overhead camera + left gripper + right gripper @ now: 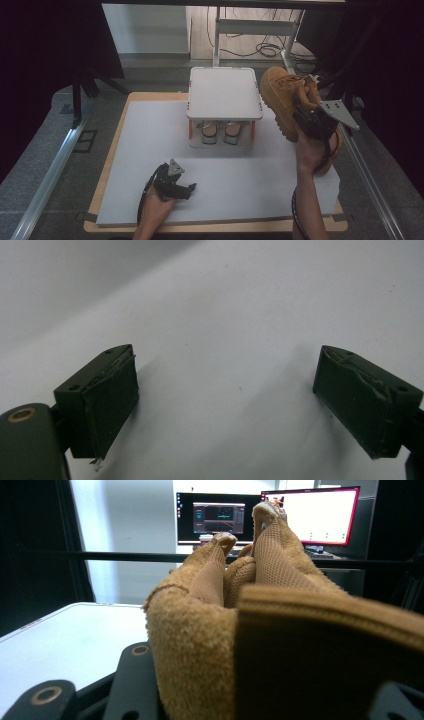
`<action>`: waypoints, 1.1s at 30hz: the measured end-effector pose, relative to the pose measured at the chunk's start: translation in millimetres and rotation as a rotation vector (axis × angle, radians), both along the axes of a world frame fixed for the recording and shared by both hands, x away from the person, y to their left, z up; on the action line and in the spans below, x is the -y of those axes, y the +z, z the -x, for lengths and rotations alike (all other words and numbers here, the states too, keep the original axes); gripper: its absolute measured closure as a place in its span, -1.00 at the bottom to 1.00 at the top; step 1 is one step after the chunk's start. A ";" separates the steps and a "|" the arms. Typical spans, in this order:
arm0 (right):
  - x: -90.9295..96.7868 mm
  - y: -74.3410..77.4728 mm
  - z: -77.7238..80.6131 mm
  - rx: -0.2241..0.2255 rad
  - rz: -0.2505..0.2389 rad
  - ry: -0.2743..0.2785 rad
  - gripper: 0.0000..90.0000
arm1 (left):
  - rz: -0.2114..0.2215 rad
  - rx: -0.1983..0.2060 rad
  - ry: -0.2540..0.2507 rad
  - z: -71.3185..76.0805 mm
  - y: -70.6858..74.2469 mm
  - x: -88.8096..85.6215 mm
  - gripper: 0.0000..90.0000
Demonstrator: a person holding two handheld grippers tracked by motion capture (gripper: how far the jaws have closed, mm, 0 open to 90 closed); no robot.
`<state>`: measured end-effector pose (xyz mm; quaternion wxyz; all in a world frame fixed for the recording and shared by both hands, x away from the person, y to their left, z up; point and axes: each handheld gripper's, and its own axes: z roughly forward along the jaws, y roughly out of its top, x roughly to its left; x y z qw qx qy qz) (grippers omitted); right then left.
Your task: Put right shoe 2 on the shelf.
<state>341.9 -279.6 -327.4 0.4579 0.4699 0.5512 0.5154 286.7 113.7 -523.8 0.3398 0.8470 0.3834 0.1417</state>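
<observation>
A tan suede boot (279, 97) hangs in the air at the right, level with the white rack, with its sole facing left. My right gripper (306, 114) is shut on the boot's collar. In the right gripper view the boot's padded collar and tongue (225, 625) sit between the two black jaws of that gripper (265, 697). My left gripper (191, 189) rests low on the white table mat near the front edge and points right. In the left gripper view, the left gripper (227, 400) stands open with only bare mat between its pads (112, 400).
A small white two-level rack (225, 92) stands at the back middle of the mat (150, 150); a pair of shoes (217, 131) sits on its lower level. Metal rails run along both sides of the table. Monitors (310, 515) stand beyond the far end.
</observation>
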 end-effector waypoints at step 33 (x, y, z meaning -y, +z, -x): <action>-73.8 2.9 -25.8 -0.002 0.016 0.123 0.18 | 0.000 0.001 -0.001 0.0 0.0 0.0 -0.77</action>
